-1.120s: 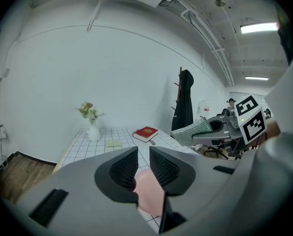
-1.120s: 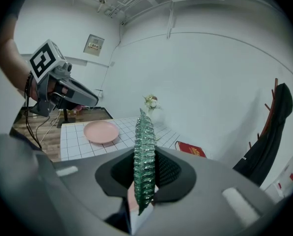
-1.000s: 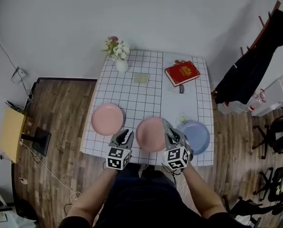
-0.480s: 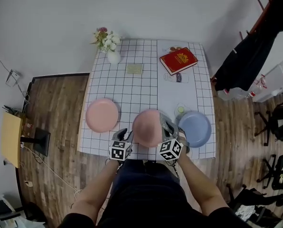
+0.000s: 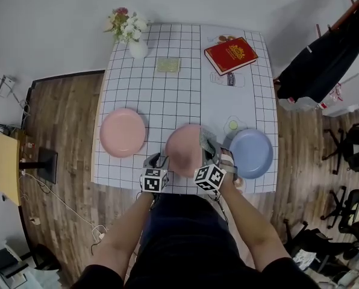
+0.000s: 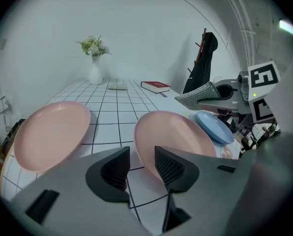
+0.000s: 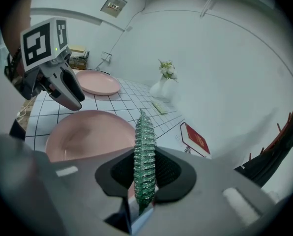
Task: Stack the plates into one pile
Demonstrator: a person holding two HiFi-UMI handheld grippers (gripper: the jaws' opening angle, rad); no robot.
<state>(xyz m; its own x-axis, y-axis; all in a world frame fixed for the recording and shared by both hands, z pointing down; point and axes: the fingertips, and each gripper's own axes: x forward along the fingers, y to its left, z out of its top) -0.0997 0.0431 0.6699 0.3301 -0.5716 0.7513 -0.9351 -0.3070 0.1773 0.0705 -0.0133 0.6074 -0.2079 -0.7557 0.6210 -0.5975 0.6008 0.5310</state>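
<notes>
Table (image 5: 167, 95): three plates lie apart in a row near the front edge: left pink plate (image 5: 123, 132), middle pink plate (image 5: 182, 149), blue plate (image 5: 252, 154). None is stacked.

Left gripper (image 6: 141, 157): jaws opening, with nothing gripped. The near rim of the middle pink plate lies just ahead of them.

Right gripper (image 7: 145, 167): jaws closed on a thin green pad (image 7: 144, 141), held on edge over the right side of the middle pink plate, near the blue plate.

Left plate (image 5: 123, 132) and middle plate (image 5: 182, 146) are pink, right plate (image 5: 252, 154) blue, book (image 5: 231, 55) red, table (image 5: 167, 95) white with black grid.
</notes>
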